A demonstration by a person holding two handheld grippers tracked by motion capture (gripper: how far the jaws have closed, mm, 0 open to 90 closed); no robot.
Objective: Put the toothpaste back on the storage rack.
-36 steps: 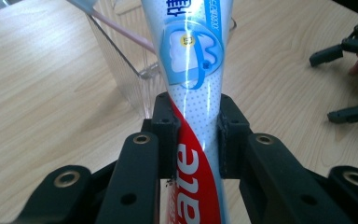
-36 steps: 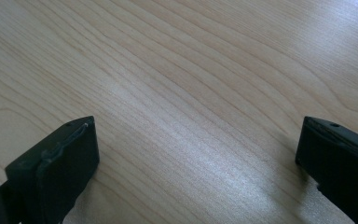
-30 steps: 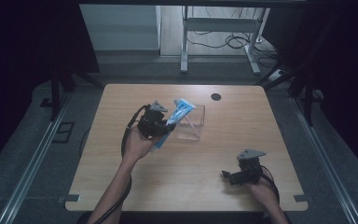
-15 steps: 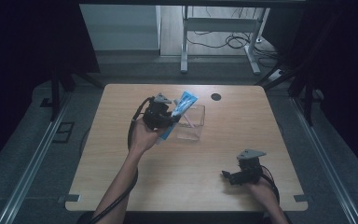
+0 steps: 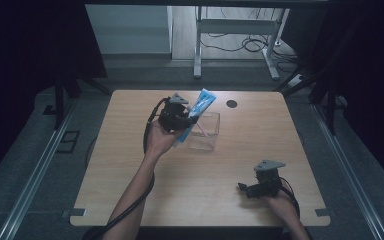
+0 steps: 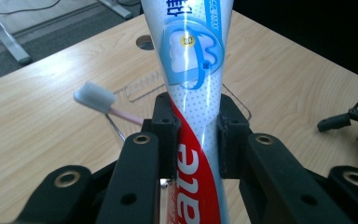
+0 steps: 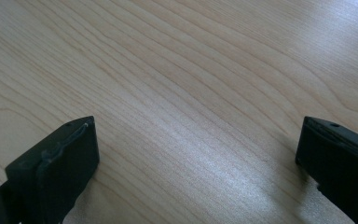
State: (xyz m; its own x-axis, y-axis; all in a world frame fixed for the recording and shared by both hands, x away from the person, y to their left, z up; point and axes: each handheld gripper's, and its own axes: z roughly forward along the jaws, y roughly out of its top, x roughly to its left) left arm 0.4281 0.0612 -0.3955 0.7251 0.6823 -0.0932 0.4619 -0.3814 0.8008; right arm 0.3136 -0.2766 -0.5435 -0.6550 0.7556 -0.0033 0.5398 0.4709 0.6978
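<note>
The tooth emblem and red lettering on the toothpaste tube (image 6: 193,93) are resolved in the left gripper view; in the high view the tube (image 5: 198,111) is seen only as a blue strip. It is clamped between the jaws of the left gripper (image 5: 180,119), above the left edge of one clear container (image 5: 207,132), long axis slanted up toward far right. One toothbrush (image 6: 103,103) is seen beside it. The right gripper (image 7: 196,154) is held with jaws apart over bare table (image 7: 177,70), near right.
</note>
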